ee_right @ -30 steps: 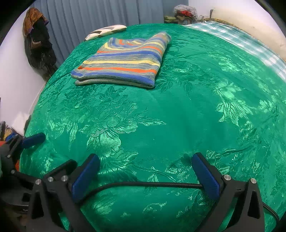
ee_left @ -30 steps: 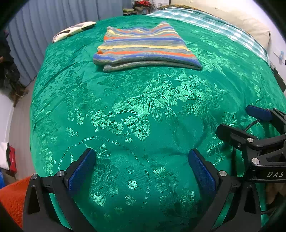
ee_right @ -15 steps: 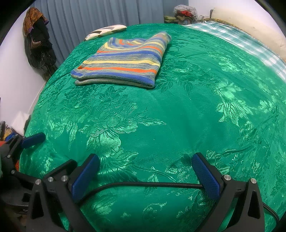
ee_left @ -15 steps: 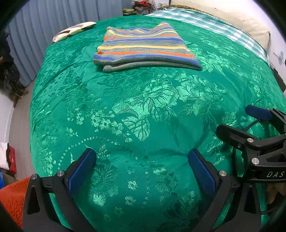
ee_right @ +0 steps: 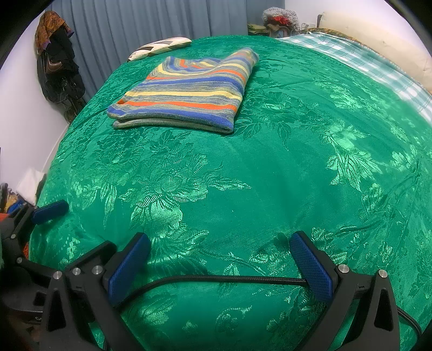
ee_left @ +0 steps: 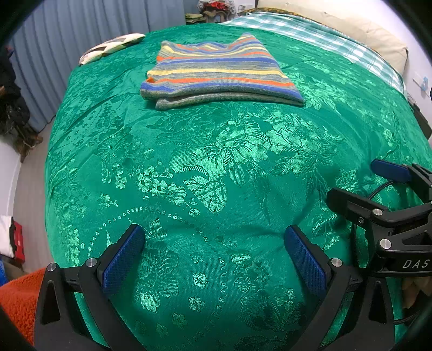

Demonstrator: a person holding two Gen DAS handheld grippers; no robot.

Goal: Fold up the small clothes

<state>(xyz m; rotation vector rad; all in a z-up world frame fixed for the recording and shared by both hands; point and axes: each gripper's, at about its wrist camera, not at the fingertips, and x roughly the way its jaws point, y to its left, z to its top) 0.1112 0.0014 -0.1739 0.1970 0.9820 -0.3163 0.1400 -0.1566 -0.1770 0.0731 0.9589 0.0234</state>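
Observation:
A striped knit garment (ee_left: 218,73) lies folded in a neat rectangle on the far part of the green bedspread (ee_left: 216,167); it also shows in the right wrist view (ee_right: 186,89). My left gripper (ee_left: 213,251) is open and empty, low over the near edge of the bed, far from the garment. My right gripper (ee_right: 218,259) is open and empty beside it, also near the front edge. Each gripper shows at the side of the other's view: the right gripper (ee_left: 388,189) and the left gripper (ee_right: 40,218).
A patterned cushion (ee_left: 110,47) lies at the bed's far left corner. A checked sheet (ee_left: 324,35) and a cream pillow (ee_left: 378,32) lie at the far right. A black cable (ee_right: 216,279) crosses between the right fingers. Grey curtains (ee_right: 135,24) and hanging clothes (ee_right: 56,62) stand behind.

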